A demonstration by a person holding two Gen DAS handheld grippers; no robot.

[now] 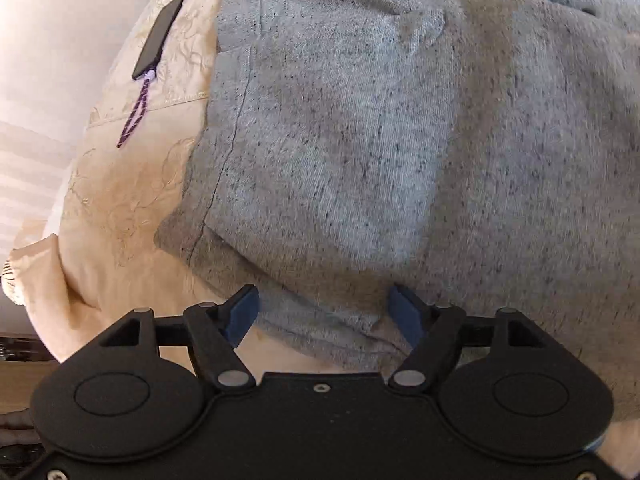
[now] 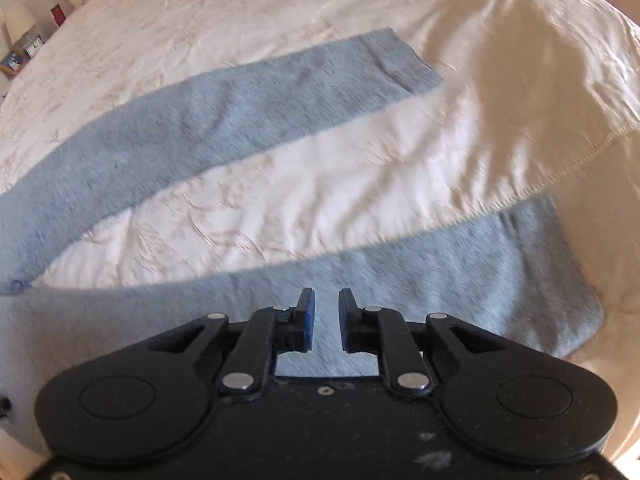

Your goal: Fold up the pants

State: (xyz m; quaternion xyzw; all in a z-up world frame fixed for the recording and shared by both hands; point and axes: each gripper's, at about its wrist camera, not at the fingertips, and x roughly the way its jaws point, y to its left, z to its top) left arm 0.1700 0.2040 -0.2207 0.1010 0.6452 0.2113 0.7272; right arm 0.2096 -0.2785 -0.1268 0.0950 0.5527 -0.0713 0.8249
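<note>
Grey speckled sweatpants (image 1: 360, 140) lie spread on a cream bedspread. In the left wrist view the waist end fills the frame, and my left gripper (image 1: 324, 312) is open with its blue pads either side of the near hem edge. In the right wrist view two pant legs show: a far leg (image 2: 240, 96) running diagonally and a near leg (image 2: 460, 280) under the gripper. My right gripper (image 2: 326, 320) hovers over the near leg, its jaws narrowly apart with nothing between them.
A black phone (image 1: 160, 36) with a purple braided strap (image 1: 134, 120) lies on the bedspread (image 1: 120, 208) left of the pants. The bedspread's stitched edge (image 2: 560, 176) folds over at the right. A nightstand with lamps (image 2: 20, 24) stands at the far left.
</note>
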